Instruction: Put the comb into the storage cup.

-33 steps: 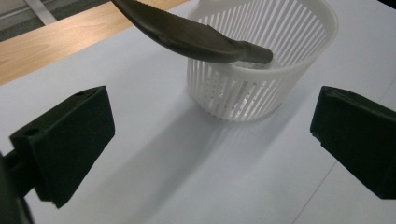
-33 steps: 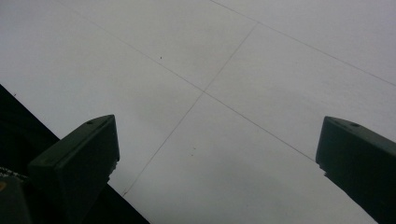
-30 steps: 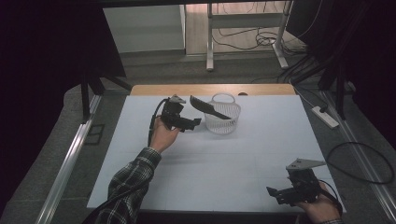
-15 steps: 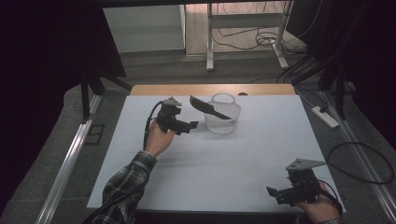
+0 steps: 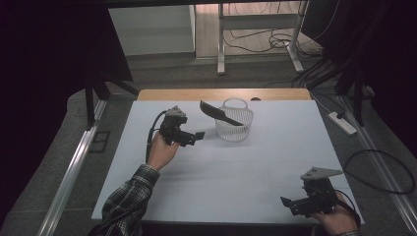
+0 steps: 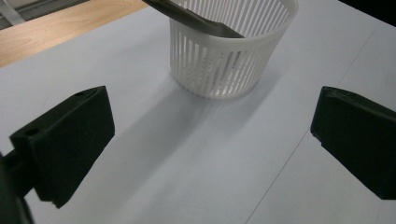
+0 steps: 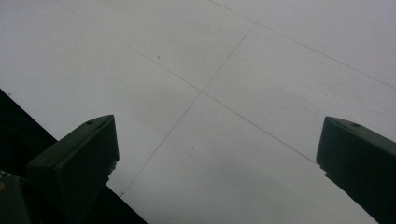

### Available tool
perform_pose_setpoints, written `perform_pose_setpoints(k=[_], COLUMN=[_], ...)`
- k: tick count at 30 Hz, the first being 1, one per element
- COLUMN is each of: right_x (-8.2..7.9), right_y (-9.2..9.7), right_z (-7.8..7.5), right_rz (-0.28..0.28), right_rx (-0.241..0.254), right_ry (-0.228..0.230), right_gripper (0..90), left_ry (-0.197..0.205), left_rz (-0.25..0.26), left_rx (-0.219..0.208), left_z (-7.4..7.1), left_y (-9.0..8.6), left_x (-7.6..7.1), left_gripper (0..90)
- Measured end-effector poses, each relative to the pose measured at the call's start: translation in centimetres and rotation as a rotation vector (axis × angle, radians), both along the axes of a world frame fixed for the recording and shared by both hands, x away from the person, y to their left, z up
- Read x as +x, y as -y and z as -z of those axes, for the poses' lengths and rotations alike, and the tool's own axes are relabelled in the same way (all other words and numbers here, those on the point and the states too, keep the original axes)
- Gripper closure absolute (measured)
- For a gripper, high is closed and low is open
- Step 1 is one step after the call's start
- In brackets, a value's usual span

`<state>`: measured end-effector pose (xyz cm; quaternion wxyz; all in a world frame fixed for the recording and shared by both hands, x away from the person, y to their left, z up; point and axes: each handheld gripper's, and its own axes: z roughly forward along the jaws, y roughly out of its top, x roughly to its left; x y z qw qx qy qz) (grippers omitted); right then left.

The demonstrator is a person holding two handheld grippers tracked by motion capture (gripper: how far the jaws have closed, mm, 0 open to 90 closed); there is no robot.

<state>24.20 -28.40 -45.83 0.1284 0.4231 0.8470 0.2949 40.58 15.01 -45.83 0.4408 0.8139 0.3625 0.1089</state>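
A white slotted basket (image 5: 235, 124) (image 6: 229, 51) stands at the back middle of the white table. A dark flat utensil (image 5: 219, 113) (image 6: 192, 17) leans in it, its end sticking out over the rim to the left. My left gripper (image 5: 195, 136) (image 6: 210, 149) is open, held a short way left of the basket with its jaws pointing at it and nothing between them. My right gripper (image 5: 290, 205) (image 7: 219, 168) is open too, low over the table's front right corner, above bare white surface.
The white table top (image 5: 236, 167) has a wooden strip (image 5: 196, 94) along its far edge. A power strip (image 5: 342, 123) and a looped cable (image 5: 378, 169) lie on the floor to the right. A metal rail (image 5: 69, 177) runs along the left.
My left gripper has drawn back from the basket, toward the left and slightly nearer. The utensil stays in the basket. The right gripper has not moved.
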Motion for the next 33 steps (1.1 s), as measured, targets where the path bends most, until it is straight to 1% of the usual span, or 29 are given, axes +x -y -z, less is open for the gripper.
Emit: perform_pose_setpoints(k=[3,7,9,16,19,24,33], right_x=[0.0,-0.1,-0.1,-0.2,-0.2,-0.3,-0.2], right_y=[0.0,0.1,0.1,0.0,0.0,0.0,0.0], right_z=[0.0,0.0,-0.1,-0.1,-0.1,-0.1,-0.1], right_rz=[0.002,0.002,0.002,0.001,0.0,0.002,0.003], right_rx=[0.001,0.002,0.003,-0.001,-0.001,0.0,0.004], right_ry=[0.002,0.007,0.009,0.021,0.023,0.024,0.023], right_gripper=[0.0,0.0,0.0,0.0,0.0,0.0,0.0], left_ry=[0.009,0.009,0.001,0.005,0.005,0.01,0.005], left_rz=[-0.002,0.0,0.001,0.015,0.011,0.014,0.009], left_rx=[0.002,-0.002,-0.002,0.017,0.013,0.022,0.009], left_z=[-0.1,-0.2,-0.3,-0.3,-0.3,-0.4,-0.3], left_y=[-0.1,-0.1,-0.2,-0.2,-0.3,-0.5,-1.3], left_x=[-0.3,-0.7,-1.0,-1.9,-2.3,-2.9,-3.8], left_gripper=[0.0,0.0,0.0,0.0,0.0,0.0,0.0])
